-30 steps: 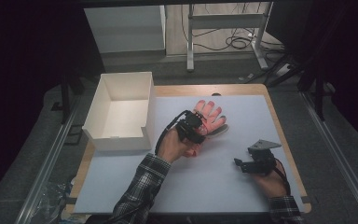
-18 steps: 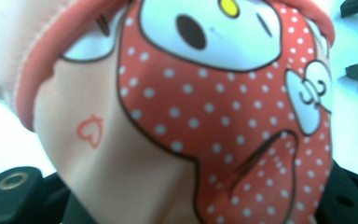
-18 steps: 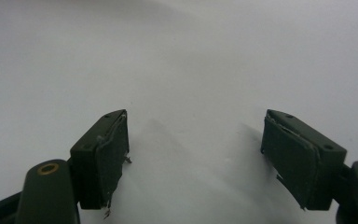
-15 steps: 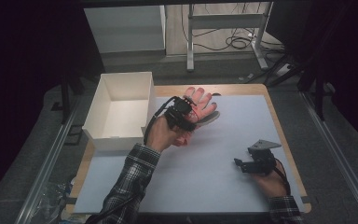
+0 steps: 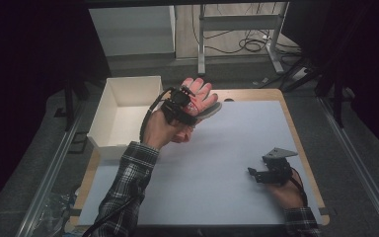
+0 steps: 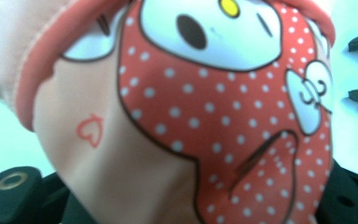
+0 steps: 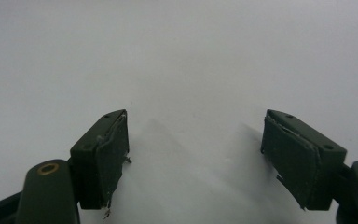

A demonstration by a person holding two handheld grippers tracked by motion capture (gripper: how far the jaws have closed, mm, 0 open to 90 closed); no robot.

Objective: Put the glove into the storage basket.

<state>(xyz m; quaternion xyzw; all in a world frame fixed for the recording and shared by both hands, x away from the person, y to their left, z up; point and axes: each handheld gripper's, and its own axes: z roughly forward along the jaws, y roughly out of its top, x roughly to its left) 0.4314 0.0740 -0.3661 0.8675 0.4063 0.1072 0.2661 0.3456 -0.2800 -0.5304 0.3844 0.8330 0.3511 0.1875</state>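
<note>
The left tongs (image 5: 190,106) hold a pink glove (image 5: 202,95) beside the white box (image 5: 123,111). Up close, its red dotted picture (image 6: 223,126) shows. The right tongs (image 7: 193,158) gape wide.

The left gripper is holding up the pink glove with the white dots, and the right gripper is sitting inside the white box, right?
Not quite. The left gripper does hold up the pink glove, but the right gripper is not in the white box. The high view shows it resting on the white table sheet near the right edge, far from the box, with its jaws open.
</note>
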